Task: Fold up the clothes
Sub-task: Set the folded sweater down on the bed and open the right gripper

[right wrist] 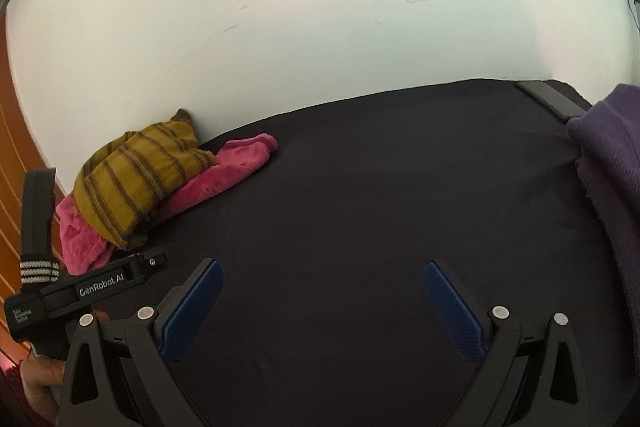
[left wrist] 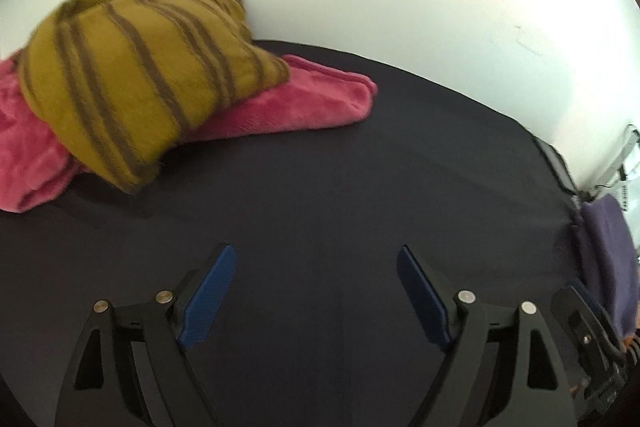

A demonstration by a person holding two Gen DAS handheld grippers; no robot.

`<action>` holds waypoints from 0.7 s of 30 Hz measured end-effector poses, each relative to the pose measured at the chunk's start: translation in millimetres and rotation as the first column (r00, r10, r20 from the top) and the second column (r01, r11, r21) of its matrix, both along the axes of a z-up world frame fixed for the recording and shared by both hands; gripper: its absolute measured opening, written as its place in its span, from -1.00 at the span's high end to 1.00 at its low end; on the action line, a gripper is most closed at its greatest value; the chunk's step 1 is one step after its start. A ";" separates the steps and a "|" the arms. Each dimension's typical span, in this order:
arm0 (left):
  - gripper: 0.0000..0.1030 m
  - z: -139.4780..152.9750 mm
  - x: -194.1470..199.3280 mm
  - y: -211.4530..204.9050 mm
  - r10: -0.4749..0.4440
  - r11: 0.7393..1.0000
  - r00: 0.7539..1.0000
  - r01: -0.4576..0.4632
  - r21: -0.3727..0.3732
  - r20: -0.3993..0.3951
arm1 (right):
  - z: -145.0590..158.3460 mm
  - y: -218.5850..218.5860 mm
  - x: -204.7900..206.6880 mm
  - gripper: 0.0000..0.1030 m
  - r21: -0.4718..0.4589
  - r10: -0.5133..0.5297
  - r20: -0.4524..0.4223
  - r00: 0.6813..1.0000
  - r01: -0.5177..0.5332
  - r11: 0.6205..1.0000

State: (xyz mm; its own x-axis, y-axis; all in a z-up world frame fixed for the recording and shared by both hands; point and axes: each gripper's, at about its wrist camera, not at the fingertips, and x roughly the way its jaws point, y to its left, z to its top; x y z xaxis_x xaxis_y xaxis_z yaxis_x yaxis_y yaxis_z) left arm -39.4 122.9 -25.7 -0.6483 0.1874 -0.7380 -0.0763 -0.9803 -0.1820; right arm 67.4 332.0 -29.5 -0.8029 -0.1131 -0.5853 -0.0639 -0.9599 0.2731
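Mustard striped garment [left wrist: 132,79] folded atop folded pink one [left wrist: 280,107], stacked ahead-left of the left gripper [left wrist: 316,291], fingers spread, empty; purple garment [right wrist: 608,179], apparently unfolded, right of the right gripper [right wrist: 324,303], likewise spread, empty.

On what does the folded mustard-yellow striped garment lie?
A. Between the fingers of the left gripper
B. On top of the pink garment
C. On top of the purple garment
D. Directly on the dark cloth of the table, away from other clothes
B. The striped garment rests on the pink garment, which sticks out under it on both sides, in both views.
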 end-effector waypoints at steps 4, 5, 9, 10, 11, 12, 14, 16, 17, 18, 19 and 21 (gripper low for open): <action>-0.71 6.4 -0.5 -12.7 0.051 0.999 0.998 -0.051 0.002 -0.025 | 0.8 -5.0 0.0 -0.98 0.023 0.028 -0.004 1.000 -0.028 0.999; -0.77 8.1 0.2 -15.5 0.060 0.998 0.998 -0.060 0.003 -0.029 | 0.9 -6.1 0.0 -0.98 0.031 0.028 -0.007 1.000 -0.028 0.999; -0.99 18.6 8.1 -28.5 0.121 0.992 0.990 -0.123 -0.014 -0.078 | 0.9 -6.8 -1.0 -0.98 0.040 0.022 -0.011 1.000 -0.022 0.999; -0.99 21.6 9.9 -31.3 0.134 0.990 0.987 -0.136 -0.021 -0.094 | 1.4 -6.7 -0.7 -0.98 0.042 0.020 -0.016 1.000 -0.019 0.999; -0.99 23.3 10.9 -32.5 0.139 0.990 0.985 -0.142 -0.023 -0.104 | 2.1 -6.7 -0.3 -0.98 0.045 0.016 -0.023 1.000 -0.015 0.999; -0.99 24.4 11.8 -32.6 0.137 0.990 0.985 -0.140 -0.021 -0.109 | 3.2 -6.7 0.4 -0.98 0.052 0.008 -0.033 0.999 -0.007 0.999; -0.99 26.3 13.7 -31.0 0.127 0.991 0.985 -0.130 -0.019 -0.118 | 6.2 -5.3 2.8 -0.98 0.067 -0.012 -0.053 0.998 0.016 0.998; -0.99 27.6 16.4 -20.5 0.083 0.996 0.988 -0.087 -0.025 -0.128 | 11.4 0.4 7.6 -0.98 0.072 -0.049 -0.081 0.995 0.055 0.996; -0.99 28.9 19.4 -12.0 0.053 0.998 0.989 -0.058 -0.033 -0.138 | 14.0 4.4 10.5 -0.98 0.071 -0.070 -0.095 0.993 0.077 0.995; -0.99 30.1 22.4 -3.4 0.022 0.999 0.989 -0.029 -0.041 -0.148 | 16.8 10.1 14.3 -0.98 0.067 -0.095 -0.104 0.990 0.102 0.992; -0.99 31.2 25.6 5.1 -0.006 0.999 0.988 -0.002 -0.050 -0.156 | 20.2 17.6 20.1 -0.98 0.059 -0.122 -0.107 0.987 0.128 0.990; -0.99 33.4 34.8 27.0 -0.072 0.995 0.984 0.060 -0.075 -0.162 | 26.9 32.7 32.8 -0.98 0.044 -0.174 -0.113 0.978 0.180 0.983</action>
